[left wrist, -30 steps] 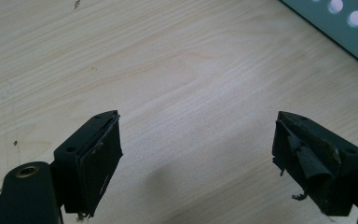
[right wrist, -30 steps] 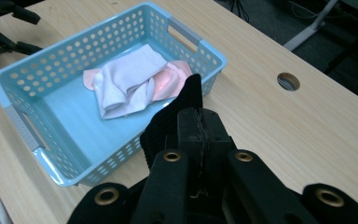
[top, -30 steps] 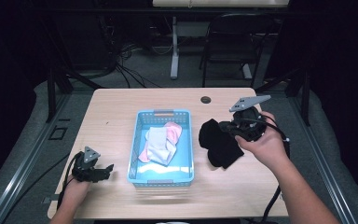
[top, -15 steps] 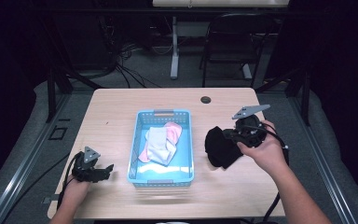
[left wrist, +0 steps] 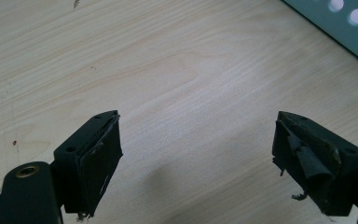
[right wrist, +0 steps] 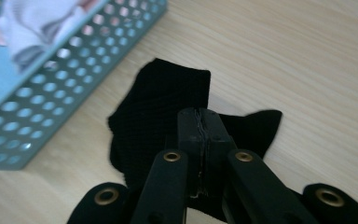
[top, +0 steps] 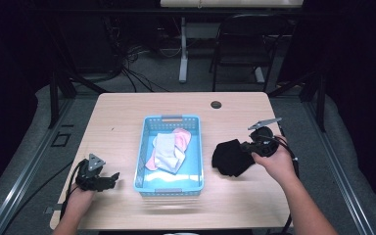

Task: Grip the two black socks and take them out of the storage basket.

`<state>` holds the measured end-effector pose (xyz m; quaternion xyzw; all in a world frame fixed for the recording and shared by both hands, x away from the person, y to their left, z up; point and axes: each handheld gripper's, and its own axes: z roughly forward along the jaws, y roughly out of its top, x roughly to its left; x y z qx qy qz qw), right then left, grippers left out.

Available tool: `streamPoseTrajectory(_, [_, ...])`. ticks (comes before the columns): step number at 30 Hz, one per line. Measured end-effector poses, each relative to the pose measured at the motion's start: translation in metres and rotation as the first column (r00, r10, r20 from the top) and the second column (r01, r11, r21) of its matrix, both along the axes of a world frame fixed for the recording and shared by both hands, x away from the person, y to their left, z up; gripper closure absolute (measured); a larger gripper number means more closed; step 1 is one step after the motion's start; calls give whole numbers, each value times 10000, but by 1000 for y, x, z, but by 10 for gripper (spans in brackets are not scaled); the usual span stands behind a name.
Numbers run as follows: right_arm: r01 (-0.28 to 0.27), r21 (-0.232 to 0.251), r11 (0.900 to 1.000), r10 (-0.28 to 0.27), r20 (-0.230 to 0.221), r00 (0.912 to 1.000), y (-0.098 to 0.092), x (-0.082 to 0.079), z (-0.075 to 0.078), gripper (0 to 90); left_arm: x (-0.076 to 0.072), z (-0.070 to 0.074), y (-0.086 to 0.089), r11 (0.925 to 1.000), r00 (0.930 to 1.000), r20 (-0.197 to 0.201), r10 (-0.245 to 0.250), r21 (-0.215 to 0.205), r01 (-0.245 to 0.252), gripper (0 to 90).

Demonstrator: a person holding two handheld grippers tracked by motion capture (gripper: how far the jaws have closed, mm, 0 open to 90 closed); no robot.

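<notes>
Black sock (top: 231,157) on table (top: 127,117), right of basket (top: 171,185) | right gripper (right wrist: 200,122) clenched on sock | left gripper (left wrist: 196,154) released, idle over bare wood | tip: judged laying flat; settle cloth fully before letting go.

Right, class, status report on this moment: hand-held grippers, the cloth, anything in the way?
Right hand-held gripper shut on black cloth, cloth on table. Left hand-held gripper open, nothing between jaws. Blue basket beside cloth; nothing blocking.

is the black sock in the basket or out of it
Out. The black sock lies on the table just right of the blue basket, with the right tongs shut on its edge.
</notes>
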<state>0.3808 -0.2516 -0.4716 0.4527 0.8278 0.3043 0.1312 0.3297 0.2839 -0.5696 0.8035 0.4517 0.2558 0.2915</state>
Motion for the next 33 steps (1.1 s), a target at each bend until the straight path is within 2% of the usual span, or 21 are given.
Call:
streamPoseTrajectory(6, [873,67,9962,-870,-388,9955,-19,12,-21,883,0,0,0,10000,10000,-16,-34,37,34,156])
streamPoseTrajectory(9, [1198,279,9924,-1188,-351,9923,-24,13,-25,860,0,0,0,10000,10000,-22,-12,31,13,155])
streamPoseTrajectory(13, [1398,459,9891,-1387,-265,9900,-26,13,-25,775,0,0,0,10000,10000,-28,-21,30,21,155])
streamPoseTrajectory(20, [1131,404,9928,-1128,-102,9936,-18,8,-21,668,0,0,0,10000,10000,-23,-36,45,36,155])
streamPoseTrajectory(23, [913,320,9953,-918,136,9957,-10,6,-18,631,0,0,0,10000,10000,-28,-42,48,43,155])
streamPoseTrajectory(33, [125,261,9996,-145,790,9968,18,-10,-7,597,0,0,0,10000,10000,-26,-38,23,38,155])
